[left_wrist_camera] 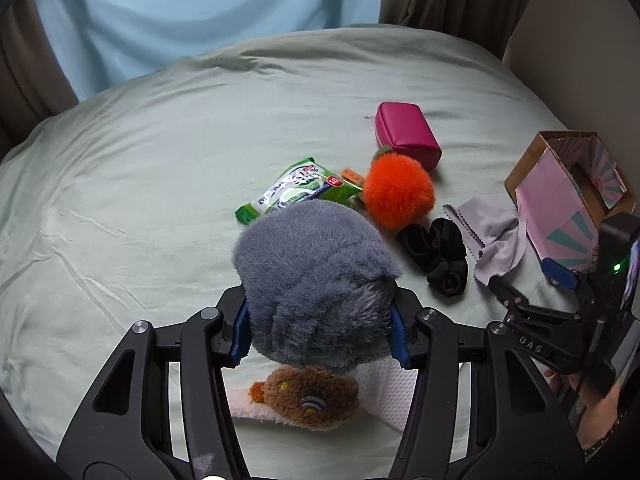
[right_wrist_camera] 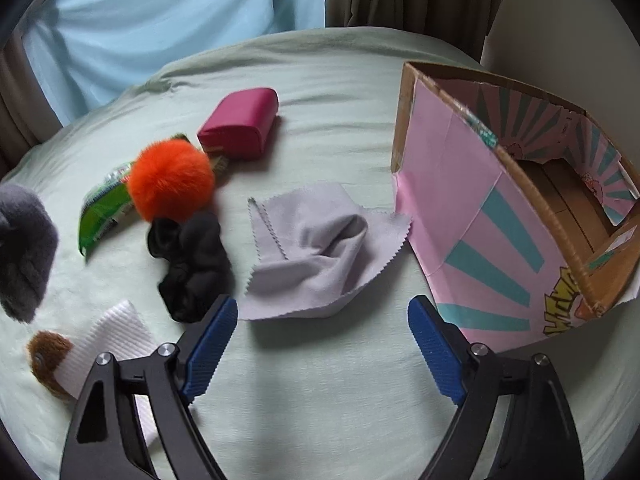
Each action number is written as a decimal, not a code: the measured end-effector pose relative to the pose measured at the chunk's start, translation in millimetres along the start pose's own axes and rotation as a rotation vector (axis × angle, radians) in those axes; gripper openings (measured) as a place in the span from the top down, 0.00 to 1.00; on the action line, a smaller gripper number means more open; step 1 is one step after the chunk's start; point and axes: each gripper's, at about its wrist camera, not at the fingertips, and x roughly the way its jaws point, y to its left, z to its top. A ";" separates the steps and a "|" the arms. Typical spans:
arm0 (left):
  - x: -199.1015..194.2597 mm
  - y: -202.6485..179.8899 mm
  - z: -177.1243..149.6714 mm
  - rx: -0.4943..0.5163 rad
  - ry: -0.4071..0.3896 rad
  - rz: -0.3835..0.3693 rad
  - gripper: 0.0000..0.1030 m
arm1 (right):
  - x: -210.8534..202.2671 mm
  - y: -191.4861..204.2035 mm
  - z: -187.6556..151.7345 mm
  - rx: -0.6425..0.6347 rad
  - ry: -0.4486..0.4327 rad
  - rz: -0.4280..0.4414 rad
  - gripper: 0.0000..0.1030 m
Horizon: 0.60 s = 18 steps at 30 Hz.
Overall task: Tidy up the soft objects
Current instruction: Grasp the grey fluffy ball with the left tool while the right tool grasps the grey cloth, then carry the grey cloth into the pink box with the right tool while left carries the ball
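Observation:
My left gripper [left_wrist_camera: 320, 332] is shut on a fluffy grey plush toy [left_wrist_camera: 316, 264], held just above the pale green bedsheet [left_wrist_camera: 140, 200]; the toy's edge also shows in the right wrist view [right_wrist_camera: 24, 248]. My right gripper [right_wrist_camera: 324, 344] stands open over the sheet with nothing between its blue pads. A crumpled lilac cloth [right_wrist_camera: 320, 248] lies just ahead of it. A black scrunchie [right_wrist_camera: 192, 256] and an orange pompom [right_wrist_camera: 172, 178] lie to its left. A brown bear patch on a white band [left_wrist_camera: 312, 396] lies under the left gripper.
An open cardboard box [right_wrist_camera: 480, 220] with pink and teal print stands at the right, close to the right gripper's right finger. A magenta pouch [right_wrist_camera: 240, 124] and a green wipes pack [left_wrist_camera: 296, 188] lie further back. Curtains hang behind the bed.

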 end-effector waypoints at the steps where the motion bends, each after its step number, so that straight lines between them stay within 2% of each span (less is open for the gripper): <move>1: 1.6 -1.1 -0.3 0.003 -0.001 -0.002 0.52 | 4.3 1.1 -0.8 -0.023 0.018 -0.010 0.18; 3: 4.1 -2.5 -0.1 0.007 -0.002 -0.007 0.52 | 14.0 5.0 -3.6 -0.083 0.025 -0.037 0.18; 5: 6.3 -3.2 0.2 0.011 -0.003 -0.012 0.52 | 22.3 5.2 -4.0 -0.101 0.024 -0.011 0.18; 8: 9.4 -3.3 1.0 0.014 -0.004 -0.016 0.52 | 32.7 -1.3 1.9 -0.068 -0.002 0.038 0.18; 12: 13.2 -2.7 0.7 0.021 -0.004 -0.017 0.52 | 41.9 2.1 15.4 -0.070 -0.048 0.049 0.22; 14: 15.0 -2.8 0.9 0.024 -0.001 -0.016 0.52 | 45.2 5.8 22.9 -0.069 -0.066 0.048 0.37; 15: 14.9 -3.4 0.3 0.025 0.000 -0.016 0.52 | 46.2 8.0 25.7 -0.072 -0.074 0.042 0.41; 17: 15.4 -3.2 0.1 0.026 0.001 -0.017 0.52 | 48.5 10.7 30.4 -0.078 -0.083 0.023 0.57; 18: 15.4 -3.2 -0.1 0.026 0.002 -0.018 0.52 | 48.8 10.5 31.8 -0.077 -0.085 0.023 0.61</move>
